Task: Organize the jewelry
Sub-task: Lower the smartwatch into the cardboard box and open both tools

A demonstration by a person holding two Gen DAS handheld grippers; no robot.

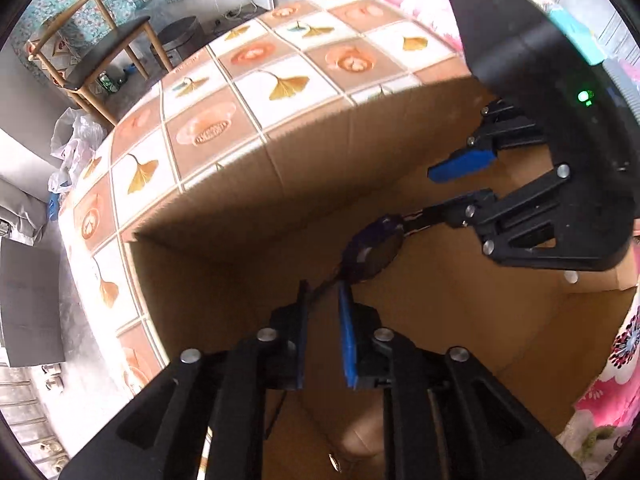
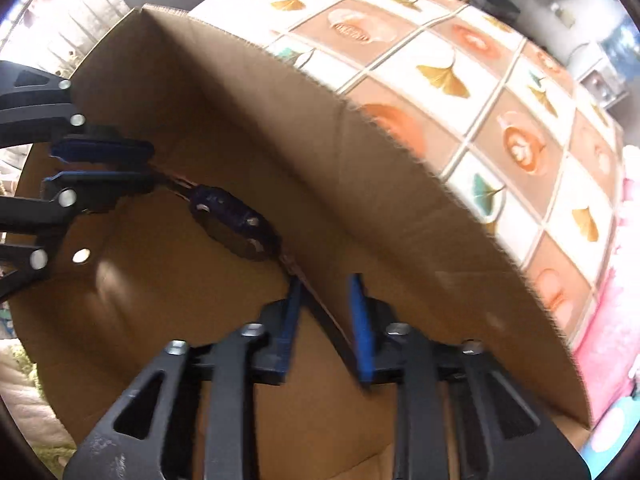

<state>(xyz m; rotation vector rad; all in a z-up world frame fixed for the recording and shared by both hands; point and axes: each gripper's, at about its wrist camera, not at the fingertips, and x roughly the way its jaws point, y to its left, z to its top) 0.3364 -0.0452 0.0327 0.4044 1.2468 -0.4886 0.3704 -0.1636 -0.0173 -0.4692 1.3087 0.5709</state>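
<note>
A dark purple watch point(image 1: 374, 250) with a round case and thin strap hangs inside a brown cardboard box point(image 1: 248, 192), stretched between my two grippers. My left gripper point(image 1: 324, 292) has its blue pads parted, with one strap end running between them. My right gripper point(image 1: 444, 188) comes in from the right with its fingers parted, the lower finger against the other strap end. In the right wrist view the watch point(image 2: 234, 222) sits mid-left, my right gripper point(image 2: 326, 284) has the strap between parted pads, and my left gripper point(image 2: 150, 162) is at the left.
The box stands on a table with a ginkgo-and-cup patterned cloth point(image 1: 256, 64). A wooden chair point(image 1: 92, 44) and a white plastic bag point(image 1: 72, 140) are beyond the table at left. Pink floral bedding point(image 1: 612, 380) lies to the right.
</note>
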